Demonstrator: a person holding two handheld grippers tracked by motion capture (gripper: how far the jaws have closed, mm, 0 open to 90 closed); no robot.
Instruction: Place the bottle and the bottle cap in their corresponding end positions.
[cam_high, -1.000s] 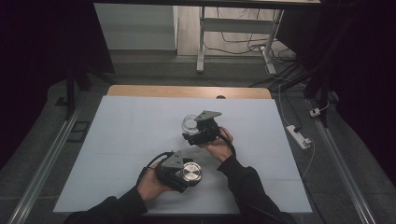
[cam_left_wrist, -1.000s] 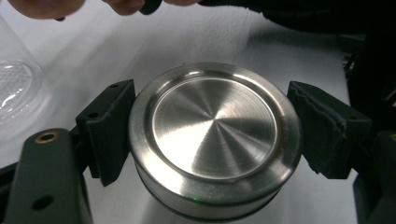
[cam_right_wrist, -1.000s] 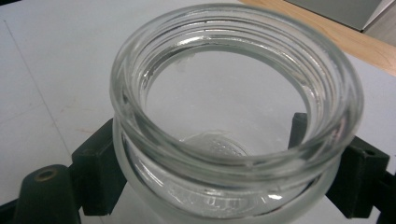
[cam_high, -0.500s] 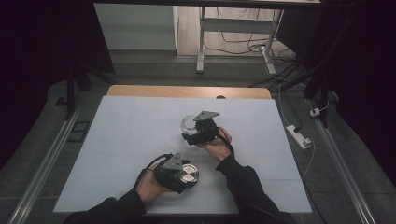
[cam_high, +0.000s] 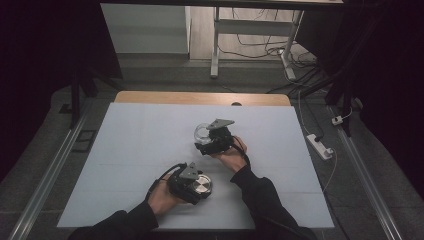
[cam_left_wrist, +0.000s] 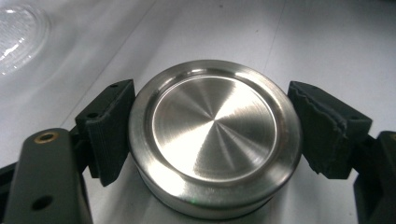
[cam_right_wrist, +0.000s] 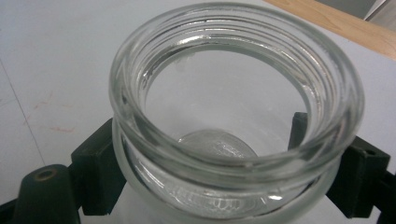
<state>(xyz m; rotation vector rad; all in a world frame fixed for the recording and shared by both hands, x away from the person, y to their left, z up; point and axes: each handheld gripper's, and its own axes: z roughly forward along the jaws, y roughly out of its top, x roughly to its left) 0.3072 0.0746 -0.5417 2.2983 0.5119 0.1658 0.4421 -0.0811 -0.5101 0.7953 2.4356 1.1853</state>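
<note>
Both forearms reach in over the table. The left gripper (cam_high: 197, 184) sits near the person, jaws clamped; the right gripper (cam_high: 206, 140) sits farther out, jaws clamped too.

Barely any diff vs. a sec ago. Your left hand (cam_high: 162, 196) w/ the left gripper (cam_high: 200, 184) and the metal lid (cam_high: 202, 185) in its jaws looks shifted a hair toward the table's near edge, approx., too slight to be sure. Your right gripper (cam_high: 204, 136) on the glass jar (cam_high: 201, 132): no shift you can make out. Nothing else on the table moved.
</note>
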